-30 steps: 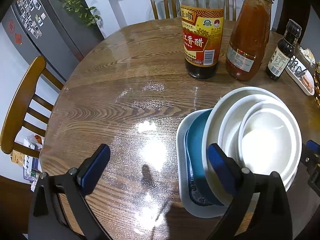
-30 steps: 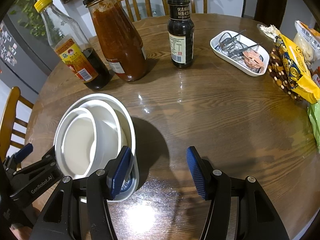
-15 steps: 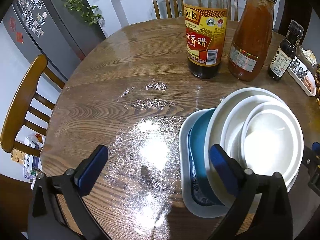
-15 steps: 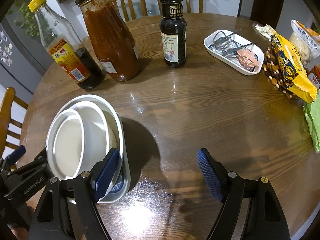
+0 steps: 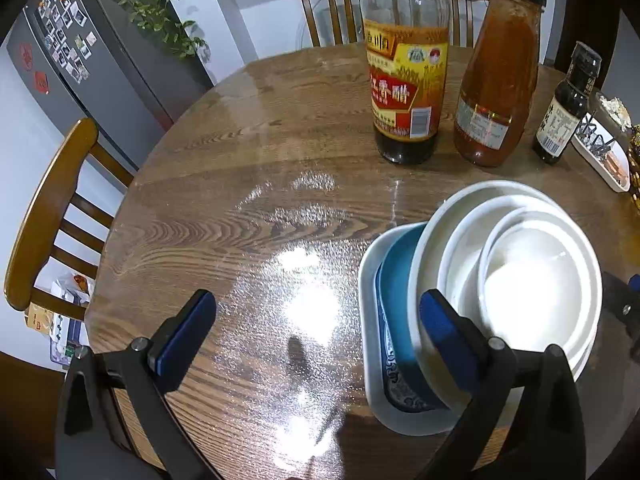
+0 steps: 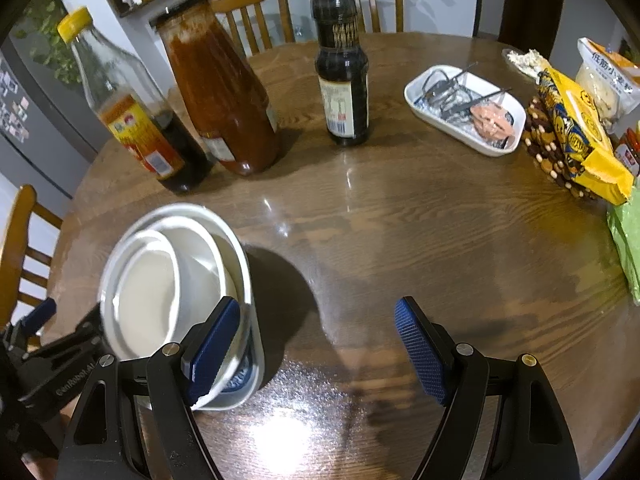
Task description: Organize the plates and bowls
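A stack of dishes stands near the table's front edge. A white rectangular dish (image 5: 366, 312) is at the bottom, a blue dish (image 5: 396, 292) lies on it, and nested white bowls (image 5: 532, 280) sit on top, leaning to the right. My left gripper (image 5: 316, 332) is open over bare table, its right finger just in front of the stack's left side. In the right wrist view the white bowls (image 6: 160, 280) are at the left. My right gripper (image 6: 318, 344) is open, with its left finger in front of the stack's right rim and bare table between the pads.
Behind the stack stand a vinegar bottle (image 5: 406, 92), a red sauce jar (image 5: 496, 92) and a small dark bottle (image 5: 564, 116). A white dish of metal clips (image 6: 464, 112) and snack bags (image 6: 576, 128) lie at the right. Wooden chairs (image 5: 44, 216) ring the round table.
The right gripper's jaws have spread wider apart. The left gripper and the stack of dishes stay where they were.
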The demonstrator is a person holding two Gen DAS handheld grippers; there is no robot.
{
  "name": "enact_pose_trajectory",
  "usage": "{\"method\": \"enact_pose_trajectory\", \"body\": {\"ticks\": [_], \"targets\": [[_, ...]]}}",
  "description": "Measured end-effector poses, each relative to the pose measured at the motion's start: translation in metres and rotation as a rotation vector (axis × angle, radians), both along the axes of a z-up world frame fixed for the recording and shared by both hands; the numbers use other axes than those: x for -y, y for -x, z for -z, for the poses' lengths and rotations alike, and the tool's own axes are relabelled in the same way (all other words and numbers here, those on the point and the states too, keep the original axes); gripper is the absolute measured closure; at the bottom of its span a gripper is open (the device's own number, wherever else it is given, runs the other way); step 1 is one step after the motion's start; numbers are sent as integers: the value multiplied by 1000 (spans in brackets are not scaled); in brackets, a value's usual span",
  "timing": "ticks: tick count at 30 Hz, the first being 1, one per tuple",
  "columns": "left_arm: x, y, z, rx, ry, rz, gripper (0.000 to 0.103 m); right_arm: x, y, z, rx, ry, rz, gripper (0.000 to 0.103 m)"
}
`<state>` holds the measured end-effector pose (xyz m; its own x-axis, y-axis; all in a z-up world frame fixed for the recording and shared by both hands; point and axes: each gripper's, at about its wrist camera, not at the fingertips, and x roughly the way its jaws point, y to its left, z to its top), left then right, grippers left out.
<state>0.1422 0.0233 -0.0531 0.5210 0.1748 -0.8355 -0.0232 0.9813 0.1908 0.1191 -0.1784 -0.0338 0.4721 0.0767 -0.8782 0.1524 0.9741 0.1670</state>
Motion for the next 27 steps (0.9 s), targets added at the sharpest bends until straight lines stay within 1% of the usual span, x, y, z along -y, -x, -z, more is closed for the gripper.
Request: {"method": "enact_pose_trajectory", "body": {"ticks": [5,10,15,19,27], "targets": [[0,6,-16,46,8,14,1,-2,4,-10,19,-16,-17,22],[0,15,-26,61,36,30,1,-4,13,-21,52,-56,-41,22],[4,30,-39,90,59,67,1,-13,28,-33,91,-83,-129,22],[4,44,-49,108,79,82,1,-20,43,-43,127,-63,-188,22],[4,70,-64,133,115,91,1,-24,69,-64,191,-29,-260,22]]}}
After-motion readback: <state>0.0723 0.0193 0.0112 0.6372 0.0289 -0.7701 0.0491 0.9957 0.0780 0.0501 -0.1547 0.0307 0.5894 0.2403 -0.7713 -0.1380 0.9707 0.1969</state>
